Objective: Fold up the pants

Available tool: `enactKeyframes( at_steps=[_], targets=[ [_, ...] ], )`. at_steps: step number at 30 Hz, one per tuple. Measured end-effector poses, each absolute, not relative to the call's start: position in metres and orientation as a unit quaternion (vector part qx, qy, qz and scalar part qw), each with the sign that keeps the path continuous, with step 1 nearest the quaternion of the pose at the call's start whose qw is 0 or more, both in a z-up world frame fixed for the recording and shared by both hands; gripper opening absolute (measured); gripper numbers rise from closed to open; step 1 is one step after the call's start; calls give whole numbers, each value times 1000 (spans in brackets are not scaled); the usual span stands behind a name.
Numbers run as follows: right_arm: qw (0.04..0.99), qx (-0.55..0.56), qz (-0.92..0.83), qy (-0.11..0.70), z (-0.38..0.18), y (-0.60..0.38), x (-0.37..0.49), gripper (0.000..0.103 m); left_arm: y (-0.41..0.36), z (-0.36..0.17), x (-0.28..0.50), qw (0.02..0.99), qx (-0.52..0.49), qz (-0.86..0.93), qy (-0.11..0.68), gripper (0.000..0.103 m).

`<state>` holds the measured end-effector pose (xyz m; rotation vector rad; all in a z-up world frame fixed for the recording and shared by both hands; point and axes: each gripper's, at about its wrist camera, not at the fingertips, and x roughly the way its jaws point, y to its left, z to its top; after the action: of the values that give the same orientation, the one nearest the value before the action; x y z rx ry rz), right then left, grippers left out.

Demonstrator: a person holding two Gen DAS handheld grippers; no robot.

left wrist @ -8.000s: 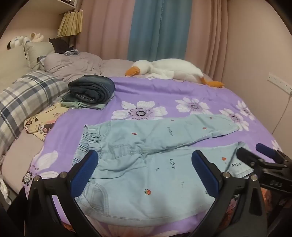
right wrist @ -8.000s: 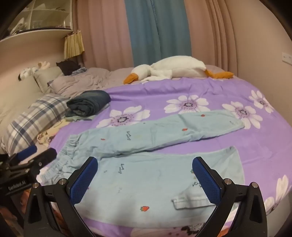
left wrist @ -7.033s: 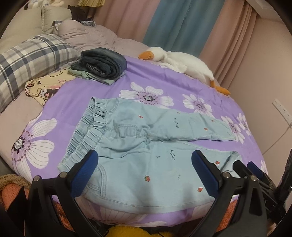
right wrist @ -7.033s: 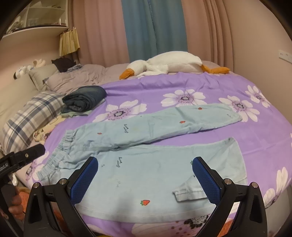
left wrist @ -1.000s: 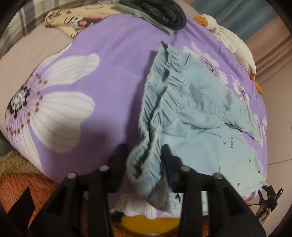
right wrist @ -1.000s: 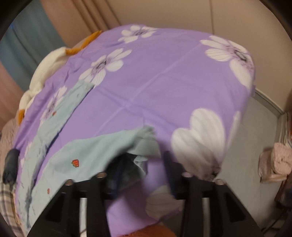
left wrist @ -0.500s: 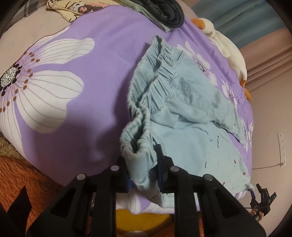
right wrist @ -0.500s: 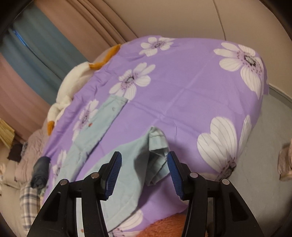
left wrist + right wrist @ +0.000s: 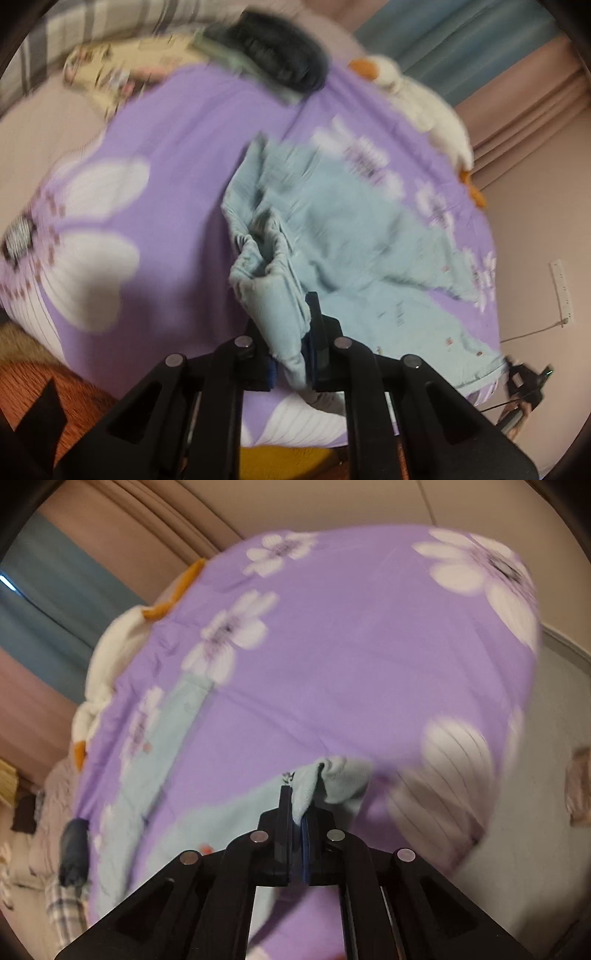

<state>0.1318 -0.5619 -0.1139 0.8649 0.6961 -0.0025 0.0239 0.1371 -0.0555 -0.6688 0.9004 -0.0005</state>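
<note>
Two claws pinch the light blue pants (image 9: 343, 236) at the near edge of the bed (image 9: 177, 155). The left claw (image 9: 290, 343) is pressed together on the gathered waistband, which bunches up and lifts off the purple flowered cover — the legs trail away to the right across the bed. The right claw (image 9: 297, 812) is clamped on a leg cuff of the pants (image 9: 332, 779) at the bed's near right corner, its fingers nearly touching through the cloth; the other leg lies flat farther left. Open purple cover spreads beyond both claws. Far across the bed sit a dark folded garment (image 9: 280, 62) and a white plush goose (image 9: 424, 99) — behind them hang pink and blue curtains (image 9: 476, 40). Both views are motion-blurred.
</note>
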Motion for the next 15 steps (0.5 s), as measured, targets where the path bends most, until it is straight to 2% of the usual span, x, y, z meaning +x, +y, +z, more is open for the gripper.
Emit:
enactKeyframes(
  at_steps=[3,5,8,10,12,15],
  targets=[
    [908,350,75,218,-41,-541,107,4,142,-46,19,851,-312,10,421,11],
    [923,327,62,193,-24,-535,89,4,145,-58,16,845,-307,24,438,11],
    [910,336,12,241,-57,-543,89,4,148,-87,13,820,-312,32,478,11],
    [885,343,-28,312,-102,-552,102,4,150,-103,11,807,-320,28,495,12],
    [857,353,-42,374,-146,-556,114,4,151,-107,11,803,-325,28,499,12],
    [842,358,-53,400,-171,-558,115,4,152,-99,7,810,-324,29,487,12]
  ],
)
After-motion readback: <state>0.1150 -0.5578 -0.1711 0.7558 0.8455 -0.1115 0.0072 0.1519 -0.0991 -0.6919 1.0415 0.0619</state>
